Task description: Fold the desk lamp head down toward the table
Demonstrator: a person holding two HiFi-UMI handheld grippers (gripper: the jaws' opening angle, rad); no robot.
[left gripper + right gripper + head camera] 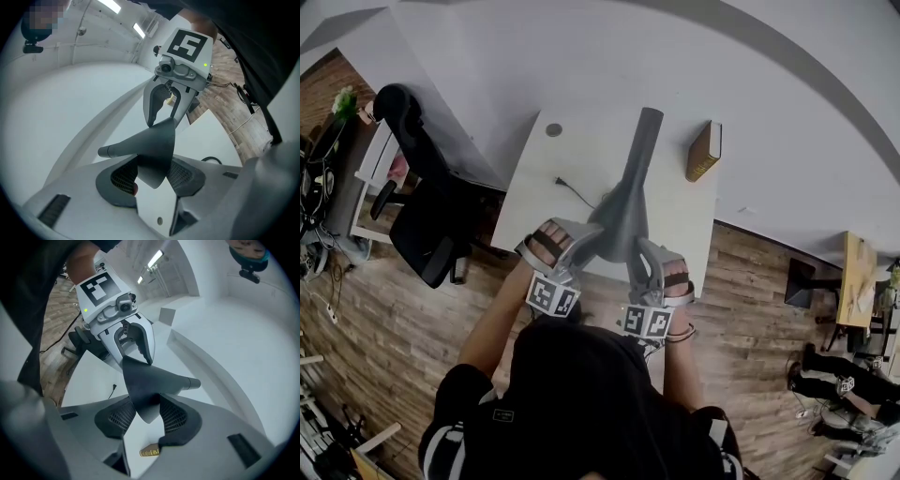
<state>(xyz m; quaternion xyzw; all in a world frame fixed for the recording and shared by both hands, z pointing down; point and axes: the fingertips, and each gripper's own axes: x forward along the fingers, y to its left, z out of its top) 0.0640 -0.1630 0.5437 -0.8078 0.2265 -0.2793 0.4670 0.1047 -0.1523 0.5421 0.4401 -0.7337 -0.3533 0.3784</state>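
The desk lamp's dark grey cone-shaped head point(623, 211) hangs over the white table point(539, 173), and its neck point(645, 131) runs away from me. My left gripper point(598, 239) grips the head's near rim from the left and my right gripper point(637, 248) from the right. In the left gripper view the lamp head point(150, 143) sits between the ribbed pads point(123, 177) of the left gripper point(152, 172), which is shut on it. In the right gripper view the lamp head point(150, 380) fills the gap of the right gripper point(149, 416), touching both pads point(174, 417).
A brown book point(703, 150) stands near the table's far right edge, also seen as the book point(150, 452) below my right jaws. A black cable with plug point(572, 192) lies on the table left of the lamp. A black office chair point(417, 202) stands left of the table, on the wood floor.
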